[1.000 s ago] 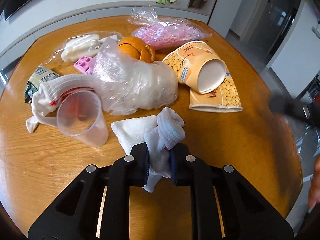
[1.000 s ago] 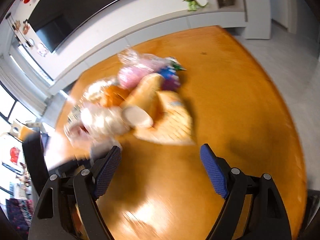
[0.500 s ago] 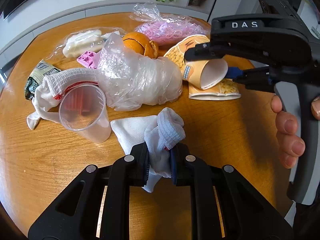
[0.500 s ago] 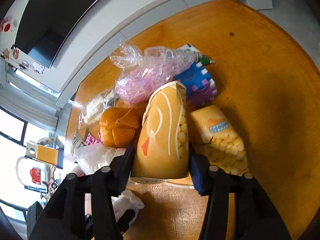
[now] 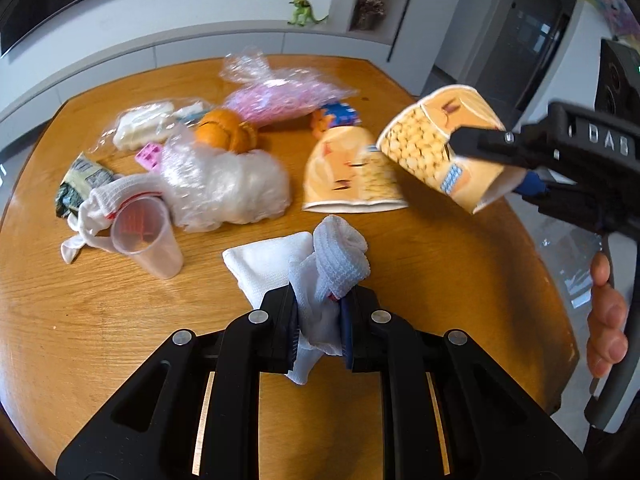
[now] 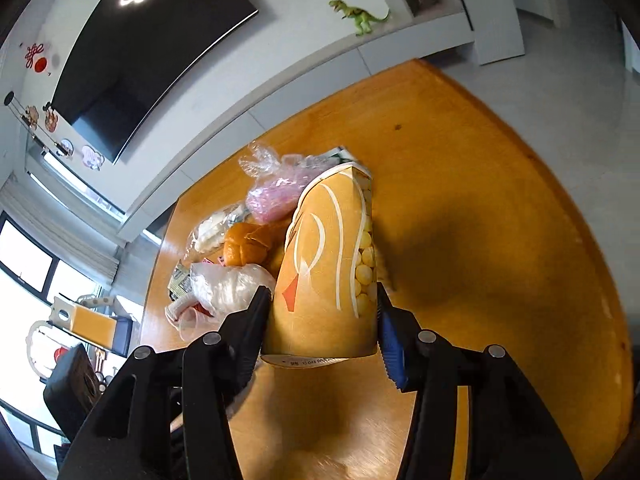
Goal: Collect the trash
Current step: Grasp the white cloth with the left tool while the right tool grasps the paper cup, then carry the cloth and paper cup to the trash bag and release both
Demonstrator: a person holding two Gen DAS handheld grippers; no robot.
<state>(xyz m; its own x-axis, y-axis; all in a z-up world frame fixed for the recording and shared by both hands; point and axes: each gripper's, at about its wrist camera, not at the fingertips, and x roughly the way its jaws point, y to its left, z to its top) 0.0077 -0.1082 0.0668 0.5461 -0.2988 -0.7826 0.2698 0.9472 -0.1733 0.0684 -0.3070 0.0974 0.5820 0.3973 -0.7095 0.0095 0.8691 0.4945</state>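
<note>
While my right gripper [image 6: 320, 320] clamps a popcorn-print paper cup [image 6: 328, 264] by its sides, base toward me, that cup hangs clear above the wooden surface [image 6: 500, 240]. Its jaws have just been closing, and both pads now press the cup's walls. From my left wrist camera the same cup [image 5: 444, 148] shows up high on the right, tilted, with the right gripper's black fingers on it and a hand [image 5: 606, 320] wrapped round the handle below.

My left gripper [image 5: 318, 320] is pinched nearly shut on a wad of white mesh cloth [image 5: 332, 268], which bulges up between the pads; a flat white piece of it [image 5: 260, 260] trails to the left just ahead of the fingers.

Farther out ahead of the left gripper lies a second, flattened popcorn cup [image 5: 352, 176] on the surface. Left of that sit crumpled clear plastic wrap [image 5: 224, 184], a clear plastic cup [image 5: 148, 240] on its side, and a white net sleeve with a red band [image 5: 104, 204]. Beyond them are an orange peel [image 5: 226, 134], a bag of pink bits [image 5: 280, 100], a small pink block [image 5: 149, 156], a bagged white item [image 5: 140, 128] and a dark wrapper [image 5: 80, 180] at far left. A green toy dinosaur [image 5: 302, 4] stands on the shelf behind.
</note>
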